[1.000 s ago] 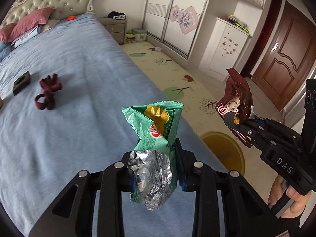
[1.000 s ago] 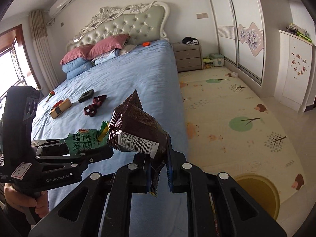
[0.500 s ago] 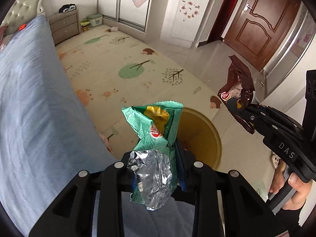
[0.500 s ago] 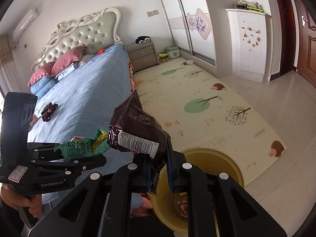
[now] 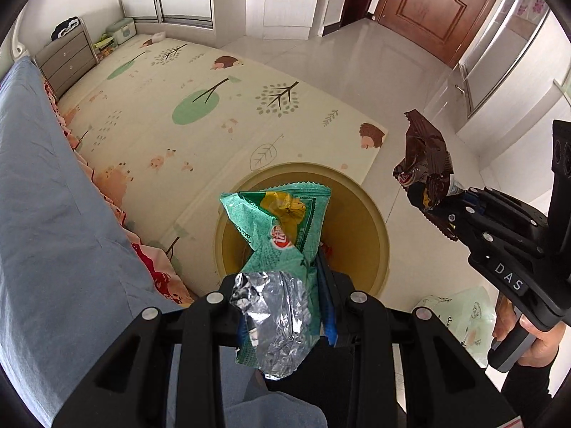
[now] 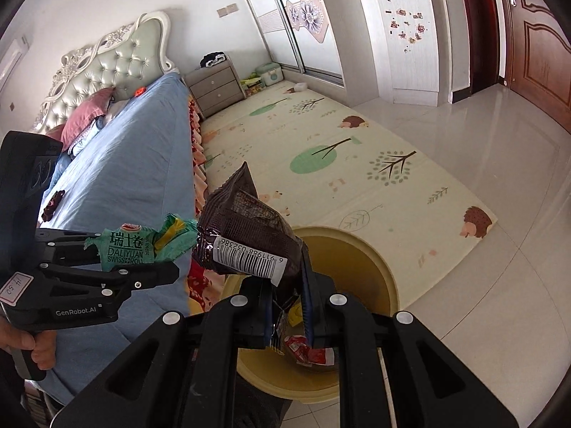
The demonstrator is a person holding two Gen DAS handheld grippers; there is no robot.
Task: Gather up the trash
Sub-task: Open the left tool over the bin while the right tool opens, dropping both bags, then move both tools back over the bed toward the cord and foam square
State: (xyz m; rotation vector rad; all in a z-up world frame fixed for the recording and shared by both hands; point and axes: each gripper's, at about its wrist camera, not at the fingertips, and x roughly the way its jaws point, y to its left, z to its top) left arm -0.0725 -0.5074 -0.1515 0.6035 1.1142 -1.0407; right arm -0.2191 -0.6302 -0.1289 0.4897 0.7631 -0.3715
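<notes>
My left gripper (image 5: 285, 306) is shut on a green snack wrapper (image 5: 282, 249) with a silver foil inside, held above the yellow bin (image 5: 367, 214). My right gripper (image 6: 285, 303) is shut on a dark brown wrapper (image 6: 246, 235) with a barcode, held over the yellow bin (image 6: 357, 260). Red wrappers (image 6: 307, 351) lie inside the bin. The right gripper (image 5: 449, 210) with the brown wrapper (image 5: 424, 164) shows at the right of the left wrist view. The left gripper (image 6: 142, 264) with the green wrapper (image 6: 132, 246) shows at the left of the right wrist view.
The blue bed (image 5: 43, 221) lies to the left, its edge beside the bin. A patterned play mat (image 5: 214, 107) covers the floor beyond. A grey nightstand (image 6: 214, 85), a white wardrobe (image 6: 403, 35) and a brown door (image 5: 428, 7) stand further off. A plastic bag (image 5: 460, 314) lies on the tiles.
Both grippers swung away from the bed toward the floor, each keeping its wrapper. The yellow bin now sits right under and in front of them.
</notes>
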